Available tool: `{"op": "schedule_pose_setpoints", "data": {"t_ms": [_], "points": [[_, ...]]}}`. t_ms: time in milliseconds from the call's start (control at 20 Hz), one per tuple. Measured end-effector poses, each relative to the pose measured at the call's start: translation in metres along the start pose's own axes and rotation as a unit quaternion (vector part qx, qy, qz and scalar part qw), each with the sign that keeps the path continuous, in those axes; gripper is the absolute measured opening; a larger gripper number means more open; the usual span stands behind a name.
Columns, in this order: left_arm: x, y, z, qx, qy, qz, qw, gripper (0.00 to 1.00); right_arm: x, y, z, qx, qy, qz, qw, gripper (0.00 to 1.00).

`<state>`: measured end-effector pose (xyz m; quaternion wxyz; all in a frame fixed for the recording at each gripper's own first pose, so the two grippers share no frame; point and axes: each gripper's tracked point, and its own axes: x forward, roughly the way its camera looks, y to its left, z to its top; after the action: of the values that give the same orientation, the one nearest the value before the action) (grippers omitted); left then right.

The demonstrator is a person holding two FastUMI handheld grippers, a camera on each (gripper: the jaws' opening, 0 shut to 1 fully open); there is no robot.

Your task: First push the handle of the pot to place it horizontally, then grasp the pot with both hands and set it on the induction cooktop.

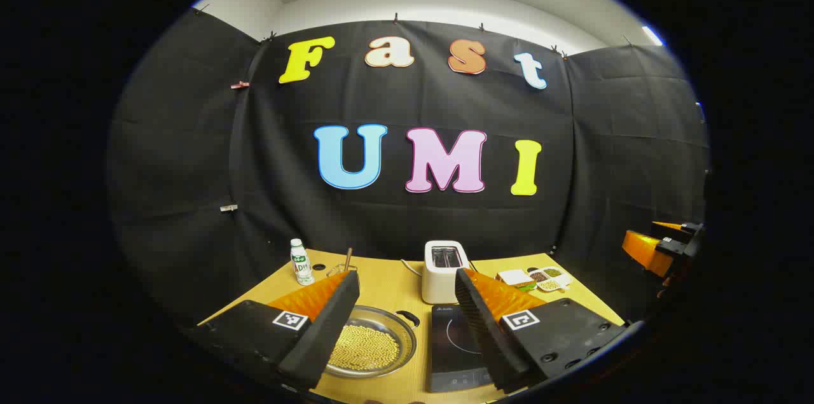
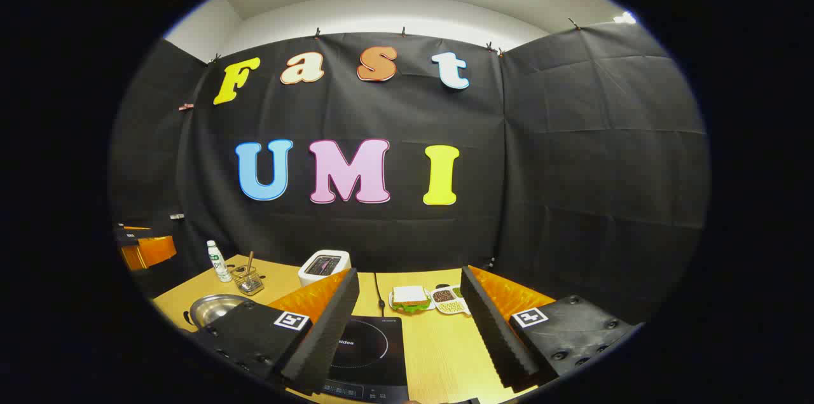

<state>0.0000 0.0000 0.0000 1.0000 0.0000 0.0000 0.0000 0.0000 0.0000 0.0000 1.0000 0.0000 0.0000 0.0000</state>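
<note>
- Left gripper (image 1: 407,321) is hovering above the pot (image 1: 369,343), jaws wide, nothing held.
- Right gripper (image 2: 410,327) is waiting wide-jawed over the induction cooktop (image 2: 372,353), pot's destination on the bench (image 2: 439,353).

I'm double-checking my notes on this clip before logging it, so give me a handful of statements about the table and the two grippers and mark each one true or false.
1. The pot stands on the table, beside the induction cooktop. True.
2. The left gripper is shut on the pot's rim. False: its fingers are spread wide above the table and hold nothing.
3. The pot holds small yellowish beans. True.
4. The toaster stands on the cooktop. False: it stands on the table behind the cooktop.
5. The right gripper is open, with the cooktop showing between its fingers. True.
6. The bottle lies on its side. False: it stands upright near the table's back edge.
</note>
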Motion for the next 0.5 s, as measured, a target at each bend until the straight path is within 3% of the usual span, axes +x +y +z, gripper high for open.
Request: {"op": "schedule_pose_setpoints", "data": {"t_ms": [50, 500], "points": [[0.002, 0.002, -0.002, 0.001, 0.001, 0.000, 1.000, 0.95, 0.000, 0.002, 0.000, 0.002, 0.001, -0.001, 1.000, 0.99], [0.014, 0.005, -0.003, 0.015, 0.002, -0.008, 1.000, 0.95, 0.011, 0.010, -0.003, 0.005, 0.007, -0.005, 1.000, 0.99]]}}
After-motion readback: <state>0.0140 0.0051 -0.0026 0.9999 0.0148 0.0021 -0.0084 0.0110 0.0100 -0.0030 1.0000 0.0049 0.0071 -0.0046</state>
